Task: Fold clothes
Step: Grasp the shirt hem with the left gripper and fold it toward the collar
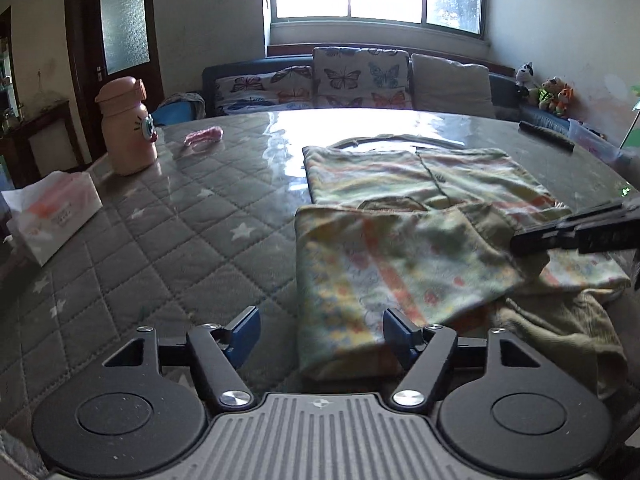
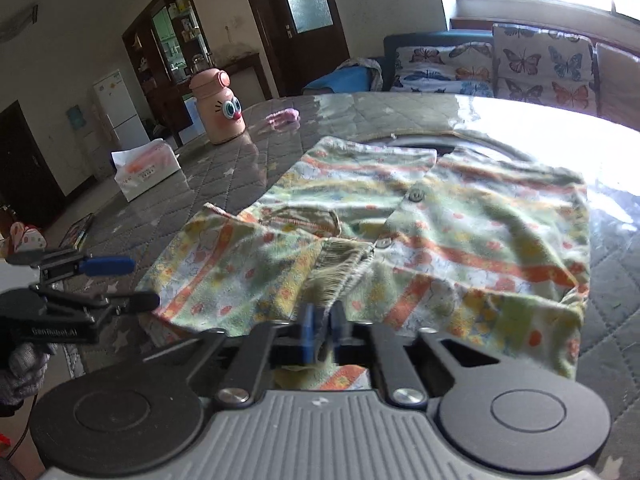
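Observation:
A small patterned garment (image 1: pixel 400 256) with orange, yellow and green print lies on the quilted grey table (image 1: pixel 160 220), its near part folded over. My left gripper (image 1: pixel 320 336) is open and empty, its right finger beside the fold's near left corner. My right gripper (image 2: pixel 322 332) is shut on the garment's near edge (image 2: pixel 440 240), by the ribbed olive trim (image 2: pixel 340 264). The right gripper also shows in the left wrist view (image 1: pixel 576 232) at the right edge. The left gripper shows in the right wrist view (image 2: pixel 120 284) at the left, jaws apart.
A pink cartoon bottle (image 1: pixel 126 128) stands far left on the table. A tissue pack (image 1: pixel 52 212) lies near the left edge. A pink item (image 1: pixel 204 136) and a dark remote (image 1: pixel 546 136) lie farther back. A sofa with butterfly cushions (image 1: pixel 356 80) is behind.

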The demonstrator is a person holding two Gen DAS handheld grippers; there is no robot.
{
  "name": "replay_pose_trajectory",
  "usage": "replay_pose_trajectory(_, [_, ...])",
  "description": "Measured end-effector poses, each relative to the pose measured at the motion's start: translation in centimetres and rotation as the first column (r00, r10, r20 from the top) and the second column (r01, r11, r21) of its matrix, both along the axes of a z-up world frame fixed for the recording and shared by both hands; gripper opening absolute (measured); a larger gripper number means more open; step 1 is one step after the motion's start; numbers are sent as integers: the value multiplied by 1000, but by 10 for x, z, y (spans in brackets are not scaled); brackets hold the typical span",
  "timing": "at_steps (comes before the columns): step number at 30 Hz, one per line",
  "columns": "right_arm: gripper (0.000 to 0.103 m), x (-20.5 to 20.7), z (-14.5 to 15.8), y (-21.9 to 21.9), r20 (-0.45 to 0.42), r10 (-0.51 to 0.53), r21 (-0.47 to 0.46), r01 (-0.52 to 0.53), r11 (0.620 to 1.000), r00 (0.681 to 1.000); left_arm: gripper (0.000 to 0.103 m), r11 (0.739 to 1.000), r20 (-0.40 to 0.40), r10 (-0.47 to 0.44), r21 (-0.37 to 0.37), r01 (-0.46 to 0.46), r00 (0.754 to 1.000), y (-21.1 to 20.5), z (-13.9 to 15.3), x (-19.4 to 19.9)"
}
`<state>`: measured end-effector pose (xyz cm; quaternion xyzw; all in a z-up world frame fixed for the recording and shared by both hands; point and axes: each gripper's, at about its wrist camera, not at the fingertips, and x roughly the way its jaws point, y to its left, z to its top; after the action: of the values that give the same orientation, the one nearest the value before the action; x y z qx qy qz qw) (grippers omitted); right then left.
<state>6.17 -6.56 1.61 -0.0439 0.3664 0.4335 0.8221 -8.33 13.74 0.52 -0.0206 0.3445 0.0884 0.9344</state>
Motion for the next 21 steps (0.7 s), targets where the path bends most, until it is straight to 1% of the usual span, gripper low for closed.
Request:
replay_pose_trajectory(3, [4, -1, 11, -5, 27, -15, 22, 14, 1000, 1000, 73, 1000, -5, -8, 11, 8, 1000, -2, -3, -1])
replay_pose_trajectory(6, [4, -4, 27, -14, 74, -34, 45, 31, 998, 997, 73, 1000, -7, -15, 27, 15, 1000, -5, -6, 0])
replay_pose_trajectory(9, [3, -6, 46, -27, 122, -70, 76, 61, 995, 990, 73, 999, -4, -18, 37, 19, 1000, -7, -7, 0])
replay_pose_trajectory(12, [3, -8, 56, -39, 143, -108, 91, 95, 991, 984, 72, 999, -6, -27, 46, 27, 1000, -9, -8, 1])
replay_pose_trajectory(15, [3, -6, 51, -49, 135, -142, 82, 132, 988, 981, 71, 998, -7, -34, 62, 34, 999, -11, -9, 2])
replay_pose_trajectory(17, [3, -3, 45, -53, 121, -163, 69, 156, 985, 979, 68, 997, -7, -47, 66, 48, 999, -12, -7, 1])
replay_pose_trajectory(21, [3, 0, 25, -64, 53, -212, 44, 210, 977, 976, 66, 994, -6, -83, 64, 84, 997, -13, 0, -2])
